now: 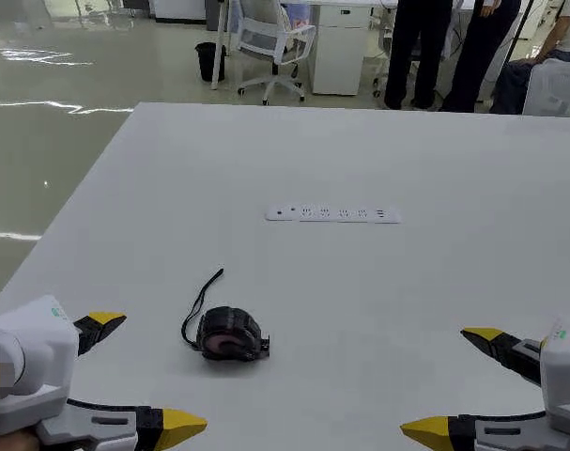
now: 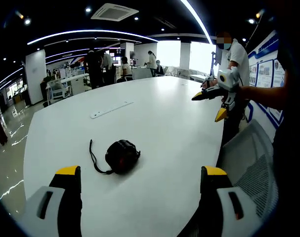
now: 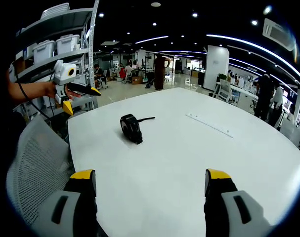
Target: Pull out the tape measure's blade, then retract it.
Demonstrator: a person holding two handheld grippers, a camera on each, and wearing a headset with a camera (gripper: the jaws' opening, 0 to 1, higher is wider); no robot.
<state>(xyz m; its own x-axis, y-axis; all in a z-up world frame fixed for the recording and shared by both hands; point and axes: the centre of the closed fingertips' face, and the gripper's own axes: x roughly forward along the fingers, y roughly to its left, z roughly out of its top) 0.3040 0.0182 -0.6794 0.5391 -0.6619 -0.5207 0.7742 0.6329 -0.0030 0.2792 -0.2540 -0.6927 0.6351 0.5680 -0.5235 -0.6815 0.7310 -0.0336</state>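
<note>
The tape measure lies on the white table towards its near edge and somewhat closer to the left edge than the right. Its case is compact, black and ribbed-looking, with a round reddish face turned upward (any lettering on that face is too small to read). A thin black strap loops out of the case and trails across the tabletop towards the far left corner. In the left gripper view the case looks plain black and lumpy, with the strap curling off one side. Farther in, about midway towards the far edge, a flat white power strip lies parallel to that edge; its markings cannot be made out. The left tongs are over the near edge, left of the tape measure, with yellow-tipped jaws spread wide apart and clear of the case. The right tongs are over the same edge well to the right, also spread wide. Blue boards on the room's wall carry writing too blurred to read.
</note>
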